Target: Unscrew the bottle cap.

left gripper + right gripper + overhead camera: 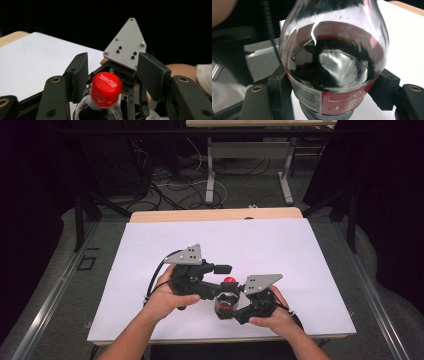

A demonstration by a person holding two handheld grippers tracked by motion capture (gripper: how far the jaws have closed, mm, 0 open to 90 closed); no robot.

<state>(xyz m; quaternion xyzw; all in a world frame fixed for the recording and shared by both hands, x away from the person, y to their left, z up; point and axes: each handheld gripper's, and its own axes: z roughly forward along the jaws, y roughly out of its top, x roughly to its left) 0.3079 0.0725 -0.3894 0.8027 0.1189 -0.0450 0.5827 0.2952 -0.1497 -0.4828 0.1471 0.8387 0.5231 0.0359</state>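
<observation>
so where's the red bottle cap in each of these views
High view: red cap low centre, between the two grippers.
Left gripper view: cap bottom centre, between the black jaws, not touched by them.
Right gripper view: the cap lies past the top edge, beyond the bottle's shoulder.
Shared landmark: the cola bottle.

Bottle [227, 300] sits lower centre of the high view, w/ right gripper [235, 306] clamped on its body and left gripper [220, 276] close at upper left, so that spot is crowded. In the left gripper view, gaps show either side of the red cap [105, 87], between the spread jaws. White surface [280, 245] is free across upper half, far left & far right of the frame.
</observation>
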